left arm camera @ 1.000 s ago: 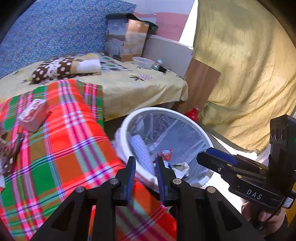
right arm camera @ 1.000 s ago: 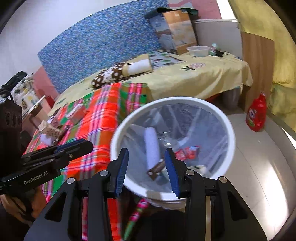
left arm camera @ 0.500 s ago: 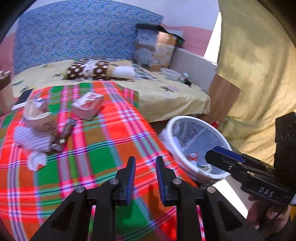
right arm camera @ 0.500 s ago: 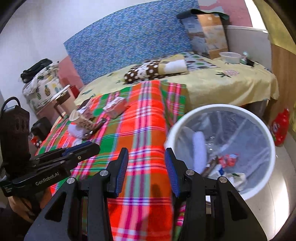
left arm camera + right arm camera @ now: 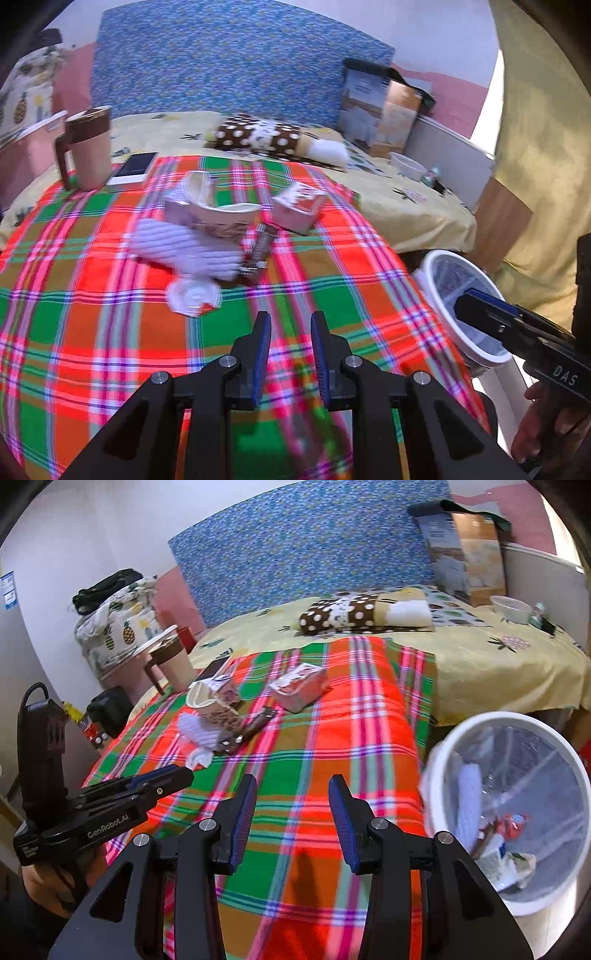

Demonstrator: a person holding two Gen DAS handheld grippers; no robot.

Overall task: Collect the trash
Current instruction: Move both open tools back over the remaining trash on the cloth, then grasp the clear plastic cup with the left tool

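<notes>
While the left gripper [image 5: 287, 345] hangs over the near edge of the bright checked blanket [image 5: 92, 332], its jaws sit a little apart with nothing between them. Trash lies near the blanket's middle: a crushed paper cup [image 5: 210, 218], a white ribbed wrapper [image 5: 184, 251], a round white lid [image 5: 192, 295], a dark candy wrapper [image 5: 258, 245] and a small red-and-white carton [image 5: 299, 210]. The white round trash bin [image 5: 439, 284] stands off the blanket's right edge.

From the right wrist view, the right gripper [image 5: 291, 816] is loose and empty over the blanket's [image 5: 295, 760] near edge. The bin [image 5: 443, 812], at the right edge, has trash inside. The cup [image 5: 212, 707] and carton [image 5: 299, 686] lie toward the far left corner.
</notes>
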